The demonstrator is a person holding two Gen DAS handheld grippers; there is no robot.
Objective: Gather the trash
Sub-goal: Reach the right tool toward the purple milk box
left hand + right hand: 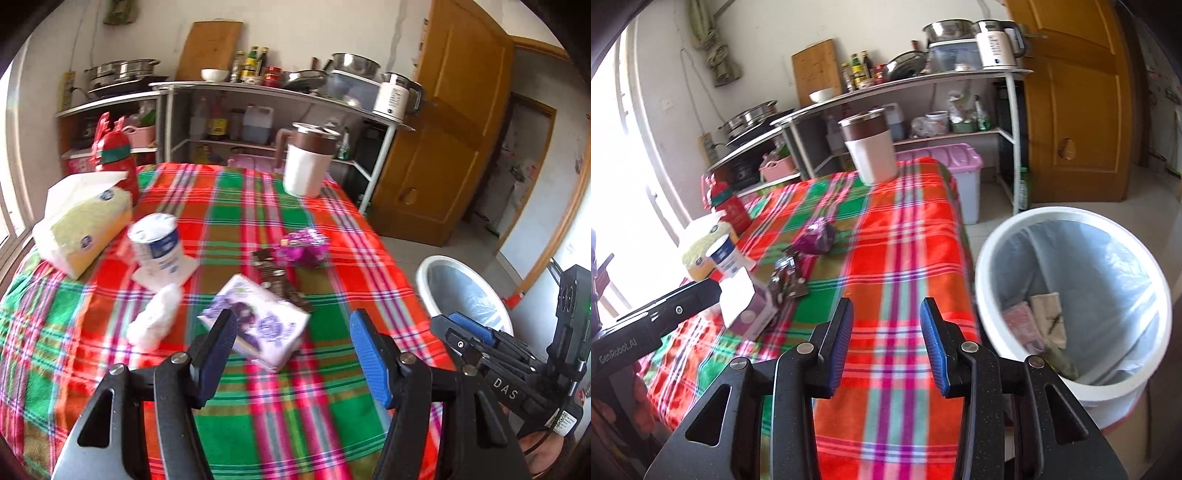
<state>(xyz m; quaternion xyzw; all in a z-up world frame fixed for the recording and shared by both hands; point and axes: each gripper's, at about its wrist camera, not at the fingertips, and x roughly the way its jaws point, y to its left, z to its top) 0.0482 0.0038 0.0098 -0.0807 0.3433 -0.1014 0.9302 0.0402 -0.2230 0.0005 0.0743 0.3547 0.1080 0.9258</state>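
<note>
- Tablecloth (258, 206): woven plaid cloth, matt, slightly napped.
- Purple wrapper (304, 246), at 12 o'clock of the tissue pack: crinkled foil, glossy.
- Tissue pack (255, 326): printed plastic film, smooth, faint sheen.
- Crumpled tissue (155, 317), at 9 o'clock of the pack: soft matt paper.
- Bin (991, 266): smooth white plastic rim, translucent film liner.
- Left gripper (291, 354): matt black frame, ribbed blue pads, bare metal rivets.
- Door (1082, 92): varnished wood, semi-gloss.

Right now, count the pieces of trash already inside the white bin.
3 visible in the white bin: a pink packet at the bottom left, a beige wrapper beside it, and a greenish scrap nearer the front rim. More may be hidden beneath them.
</note>
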